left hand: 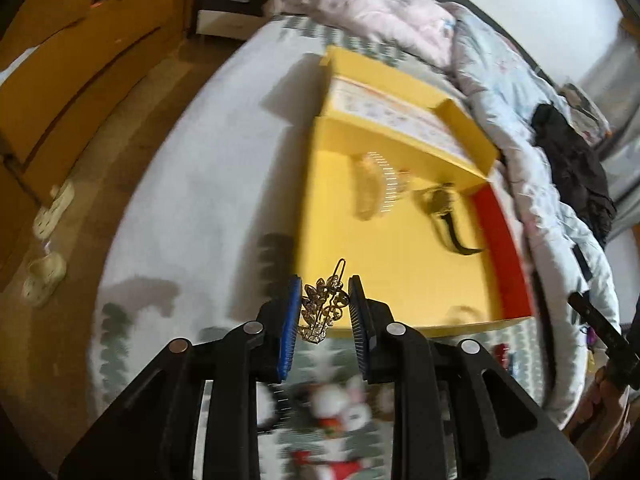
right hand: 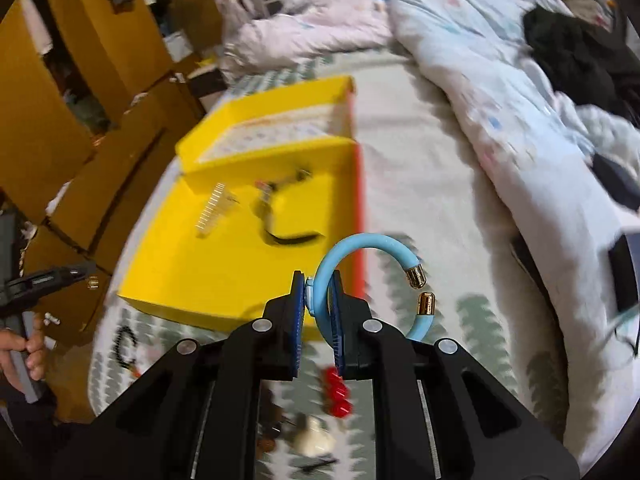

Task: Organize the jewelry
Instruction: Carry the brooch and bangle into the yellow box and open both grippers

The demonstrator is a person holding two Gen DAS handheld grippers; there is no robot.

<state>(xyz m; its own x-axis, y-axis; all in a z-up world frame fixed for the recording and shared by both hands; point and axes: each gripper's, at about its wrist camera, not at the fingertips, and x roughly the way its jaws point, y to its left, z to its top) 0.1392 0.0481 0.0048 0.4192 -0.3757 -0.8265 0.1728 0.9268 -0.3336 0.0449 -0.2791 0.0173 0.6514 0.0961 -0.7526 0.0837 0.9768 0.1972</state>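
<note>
In the left wrist view my left gripper (left hand: 325, 291) is shut on a gold filigree hair clip (left hand: 322, 312), held above the near edge of an open yellow box (left hand: 400, 272). A clear comb (left hand: 376, 188) and a dark curved clip (left hand: 448, 220) lie inside the box. In the right wrist view my right gripper (right hand: 318, 282) is shut on a light blue open bangle (right hand: 368, 240) with gold end caps, raised over the near right corner of the yellow box (right hand: 224, 272). My left gripper (right hand: 52, 278) shows at the left edge, with a hand (right hand: 28, 352) below it.
The box sits on a bed sheet (right hand: 420, 160) with a green pattern. Loose pieces lie near me: red beads (right hand: 338, 392), a black bead bracelet (right hand: 124, 350), a white item (right hand: 316, 440). A rumpled duvet (right hand: 480, 60) fills the right, wooden cabinets (left hand: 80, 60) the left, slippers (left hand: 50, 212) the floor.
</note>
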